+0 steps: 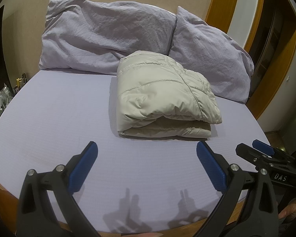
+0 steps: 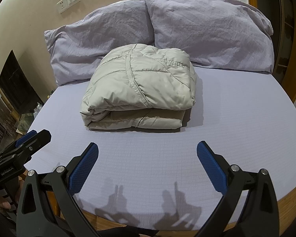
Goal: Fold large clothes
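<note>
Judging from how things lie, the fold looks done, so doing this step well means leaving the bundle undisturbed. The pale quilted jacket (image 2: 140, 88) sits on the lavender bed sheet (image 2: 236, 134) as a compact, layered rectangle, its far edge touching the two purple pillows (image 2: 207, 27) and its near folded edge facing the grippers. The left gripper (image 1: 147, 167) hovers above the near part of the sheet with its blue pads spread wide, holding nothing; the right gripper (image 2: 147, 167) is likewise released and empty, well short of the jacket. If any tidying is wanted, the upper layer overhangs the lower one unevenly at the front, so a light press on top with spread fingers would probably suit better than a pinch, since slippery padded fabric tends to spring open.
</note>
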A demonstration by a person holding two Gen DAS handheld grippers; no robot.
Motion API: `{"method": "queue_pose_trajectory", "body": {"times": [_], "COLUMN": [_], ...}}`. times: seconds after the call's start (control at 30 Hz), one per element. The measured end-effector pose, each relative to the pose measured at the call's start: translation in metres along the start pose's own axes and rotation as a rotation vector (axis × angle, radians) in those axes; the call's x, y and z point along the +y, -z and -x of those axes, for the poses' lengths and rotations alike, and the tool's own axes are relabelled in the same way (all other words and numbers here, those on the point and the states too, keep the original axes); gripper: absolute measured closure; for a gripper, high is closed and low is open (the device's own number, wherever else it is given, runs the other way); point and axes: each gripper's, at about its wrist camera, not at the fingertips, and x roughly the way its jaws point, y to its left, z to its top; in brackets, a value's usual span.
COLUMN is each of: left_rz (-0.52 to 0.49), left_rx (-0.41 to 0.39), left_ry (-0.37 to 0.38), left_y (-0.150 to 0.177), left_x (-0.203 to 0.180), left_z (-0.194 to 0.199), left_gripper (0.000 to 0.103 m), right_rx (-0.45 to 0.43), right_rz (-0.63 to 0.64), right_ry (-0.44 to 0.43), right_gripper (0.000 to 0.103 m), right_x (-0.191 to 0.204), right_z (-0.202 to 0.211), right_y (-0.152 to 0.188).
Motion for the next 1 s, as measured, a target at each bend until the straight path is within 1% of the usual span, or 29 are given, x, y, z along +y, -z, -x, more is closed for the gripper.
{"method": "queue_pose_trajectory", "body": {"times": [1.0], "left_rz": [0.001], "left_rx": [0.001], "left_ry": [-0.005], "left_y": [0.0002], "left_x": [-0.0032], "left_z": [-0.0014], "left_gripper": [0.003], "right_rx": [0.0], "right_rz": [-0.003], "right_ry": [-0.002], "right_gripper": [0.001], "right_x": [-0.0032], "right_z": [-0.0008], "right_y": [-0.0007]}}
